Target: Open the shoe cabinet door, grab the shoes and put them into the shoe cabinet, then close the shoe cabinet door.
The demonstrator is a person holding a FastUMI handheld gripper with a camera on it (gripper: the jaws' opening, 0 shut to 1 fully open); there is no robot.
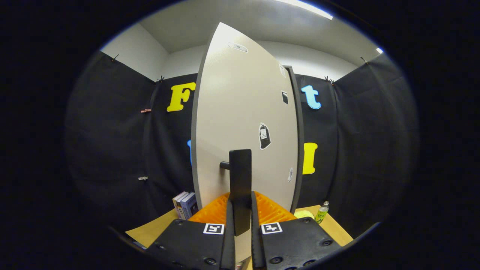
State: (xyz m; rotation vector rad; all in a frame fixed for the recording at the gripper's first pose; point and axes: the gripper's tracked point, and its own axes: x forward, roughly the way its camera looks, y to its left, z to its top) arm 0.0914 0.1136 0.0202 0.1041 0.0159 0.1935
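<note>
The shoe cabinet door (243,123) is a tall pale panel right in front of me, swung at an angle, with its left edge nearest. A dark vertical bar handle (240,176) stands off the door on a short stub. My gripper (240,204) is shut on this handle, one finger pressed to each side of its lower part. A dark edge of the cabinet body (299,142) shows along the door's right side. Small stickers dot the door face.
A tan tabletop (157,227) lies below. Some books (185,205) stand left of the door's foot. A small green-labelled bottle (321,213) and a yellow-green object (304,214) sit to the right of the door. Black cloth walls close in on both sides.
</note>
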